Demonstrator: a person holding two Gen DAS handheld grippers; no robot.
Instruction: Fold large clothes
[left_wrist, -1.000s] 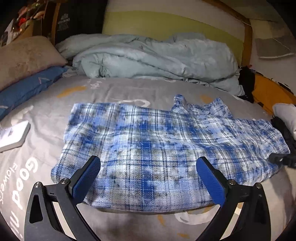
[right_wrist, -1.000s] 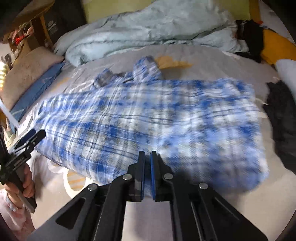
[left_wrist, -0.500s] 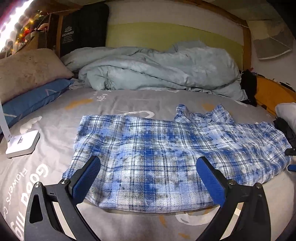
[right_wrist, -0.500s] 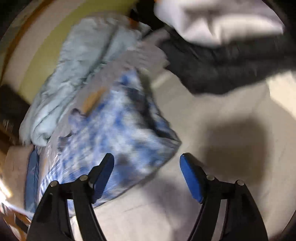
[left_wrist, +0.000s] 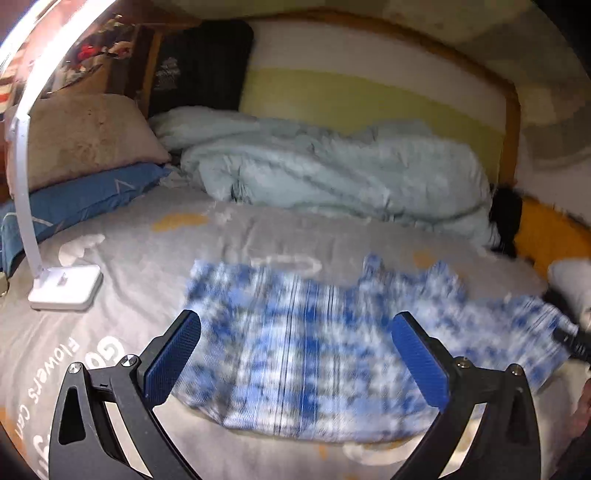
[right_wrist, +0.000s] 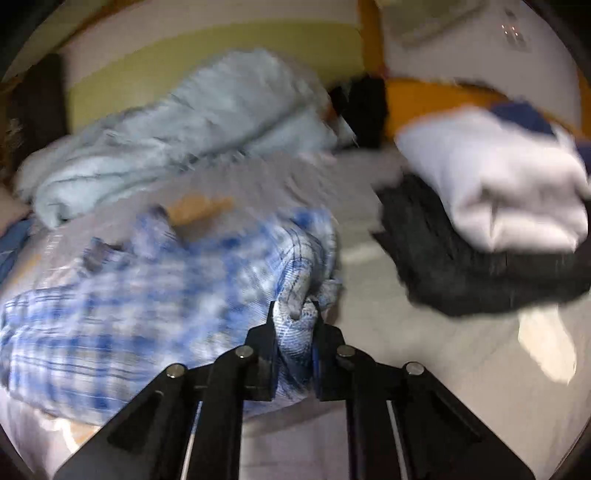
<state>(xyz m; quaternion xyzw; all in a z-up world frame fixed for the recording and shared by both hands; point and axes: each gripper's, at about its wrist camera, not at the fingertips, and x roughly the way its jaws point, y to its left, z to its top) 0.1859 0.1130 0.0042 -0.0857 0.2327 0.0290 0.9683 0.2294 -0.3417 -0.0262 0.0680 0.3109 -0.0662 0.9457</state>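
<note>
A blue and white plaid shirt (left_wrist: 314, 350) lies folded flat on the grey bed sheet, blurred by motion. My left gripper (left_wrist: 295, 358) is open and empty, held above the shirt's near edge. In the right wrist view my right gripper (right_wrist: 295, 321) is shut on the right end of the plaid shirt (right_wrist: 147, 288), with the cloth bunched between its jaws. The right gripper shows at the far right of the left wrist view (left_wrist: 572, 338), at the shirt's right end.
A crumpled light blue duvet (left_wrist: 332, 177) lies at the back. Pillows (left_wrist: 85, 147) lie at the left. A white lamp base (left_wrist: 66, 288) stands on the sheet left of the shirt. A white garment (right_wrist: 495, 184) on dark clothes (right_wrist: 480, 273) lies right of the shirt.
My right gripper went from shut and empty, to open beside the shirt's right end, to shut on that end. My left gripper pulled back and tilted up, still open.
</note>
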